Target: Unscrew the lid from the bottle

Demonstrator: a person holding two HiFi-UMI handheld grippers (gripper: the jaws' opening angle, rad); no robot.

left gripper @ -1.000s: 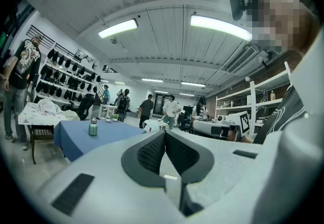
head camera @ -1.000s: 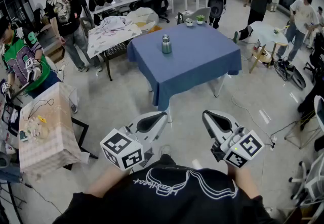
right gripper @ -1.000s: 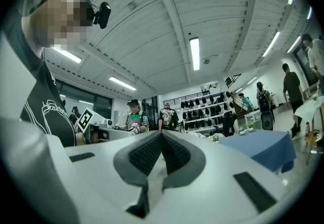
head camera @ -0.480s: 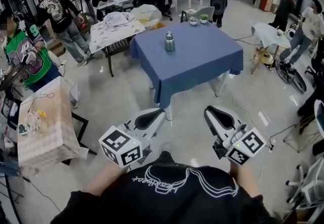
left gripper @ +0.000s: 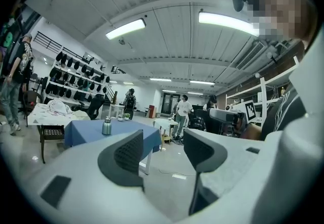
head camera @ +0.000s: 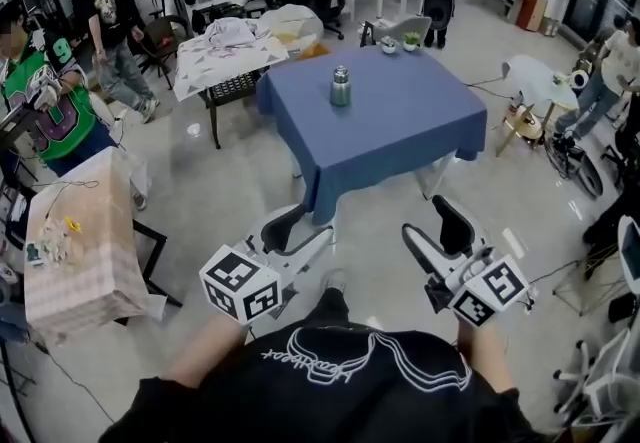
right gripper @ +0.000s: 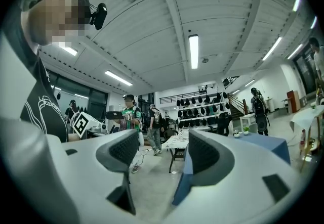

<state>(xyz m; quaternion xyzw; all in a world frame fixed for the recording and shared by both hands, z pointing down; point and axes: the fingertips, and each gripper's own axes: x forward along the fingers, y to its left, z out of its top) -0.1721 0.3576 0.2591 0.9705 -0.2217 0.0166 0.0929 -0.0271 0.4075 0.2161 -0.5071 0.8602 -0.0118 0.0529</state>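
— Bottle (head camera: 341, 87): where?
— Upright on the blue table (head camera: 400, 146), well apart from both grippers.
— Fingers?
— Just opened on the left gripper (head camera: 300, 223) and right gripper (head camera: 428, 219); nothing between them.

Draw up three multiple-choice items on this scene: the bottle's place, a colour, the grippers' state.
1. Where is the bottle? A. on the table B. on the floor C. in a gripper
2. What colour is the tablecloth? A. red B. blue C. green
3. How are the left gripper and right gripper? A. both shut on the bottle B. both open, empty C. one shut

1 A: it stands upright on the table, away from both grippers.
2 B: the tablecloth is plainly blue.
3 B: their jaws have just been opening and stand apart, nothing between them.
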